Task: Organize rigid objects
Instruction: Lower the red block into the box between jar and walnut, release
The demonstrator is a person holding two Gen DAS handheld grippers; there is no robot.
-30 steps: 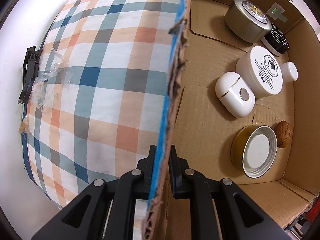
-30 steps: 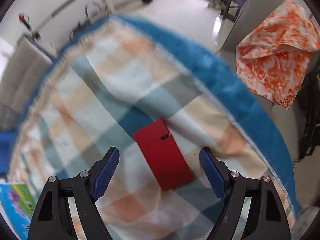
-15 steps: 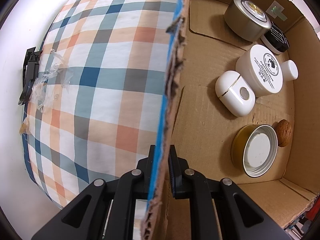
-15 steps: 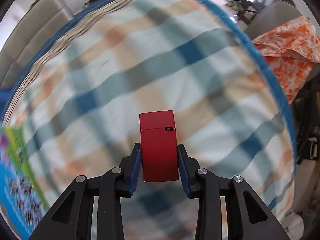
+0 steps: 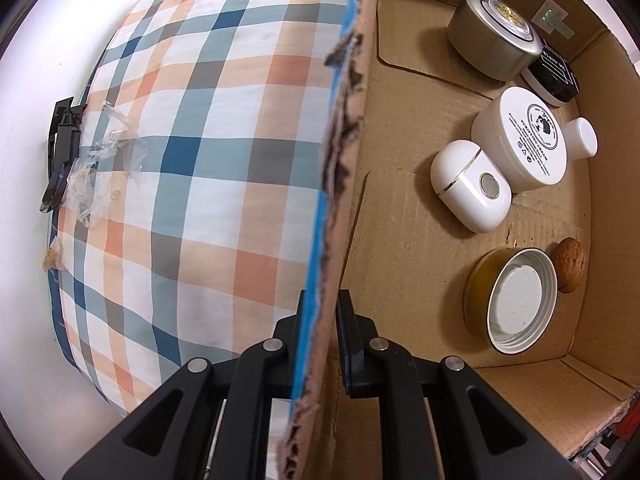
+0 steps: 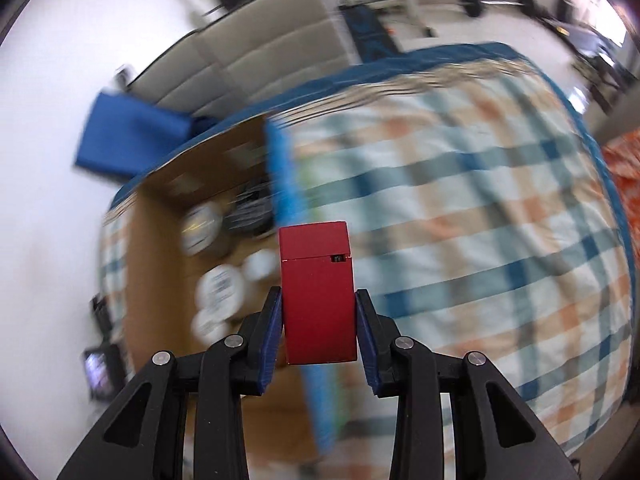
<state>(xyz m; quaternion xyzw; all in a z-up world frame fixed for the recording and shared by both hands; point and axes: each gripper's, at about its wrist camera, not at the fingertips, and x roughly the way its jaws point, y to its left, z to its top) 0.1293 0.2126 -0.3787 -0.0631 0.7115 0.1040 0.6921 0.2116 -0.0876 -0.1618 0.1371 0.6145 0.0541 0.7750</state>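
The right gripper (image 6: pixel 318 328), open above the red box (image 6: pixel 318 294) a second ago, now clamps it. The box is off the checked bedcover (image 6: pixel 480 220), in the air near the cardboard box (image 6: pixel 160 280) at the cover's left edge.

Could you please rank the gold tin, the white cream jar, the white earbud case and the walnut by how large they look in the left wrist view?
1. Gold tin
2. White cream jar; close to the tin, so unsure
3. White earbud case
4. Walnut

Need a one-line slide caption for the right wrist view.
Right gripper carries a red box above the plaid bedspread, toward the open cardboard box.
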